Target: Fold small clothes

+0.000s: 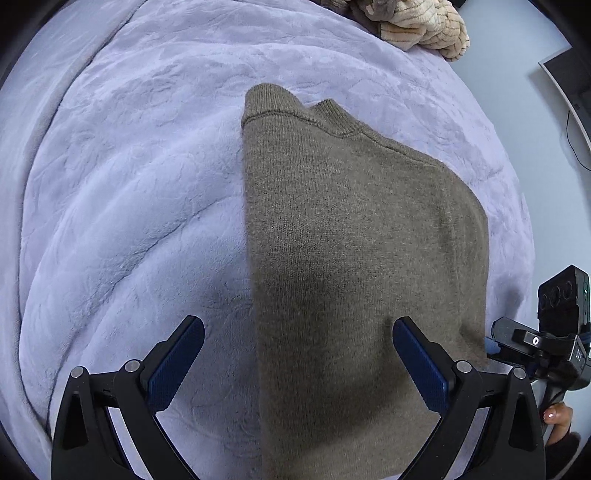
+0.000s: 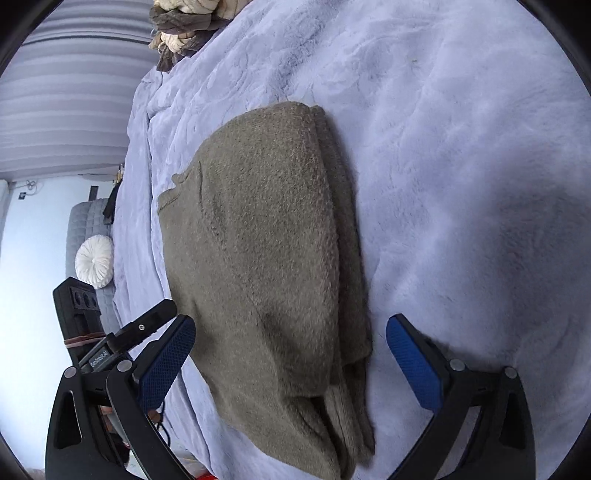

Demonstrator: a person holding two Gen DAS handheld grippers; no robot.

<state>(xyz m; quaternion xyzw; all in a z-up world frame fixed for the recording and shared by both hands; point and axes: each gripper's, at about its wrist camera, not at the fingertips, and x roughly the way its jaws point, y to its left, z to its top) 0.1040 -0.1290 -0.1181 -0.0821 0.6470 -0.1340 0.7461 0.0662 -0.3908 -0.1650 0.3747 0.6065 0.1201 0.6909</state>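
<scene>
Both tongs stand wide apart with nothing between the blue pads: the left gripper hangs over the near end of the sweater, one pad above the blanket and the other above the knit, while the right gripper hovers over the sweater's stacked layers. That brown sweater lies folded lengthwise on the lilac blanket, collar at the far end in the left view. A heap of clothes sits well apart at the blanket's far edge.
</scene>
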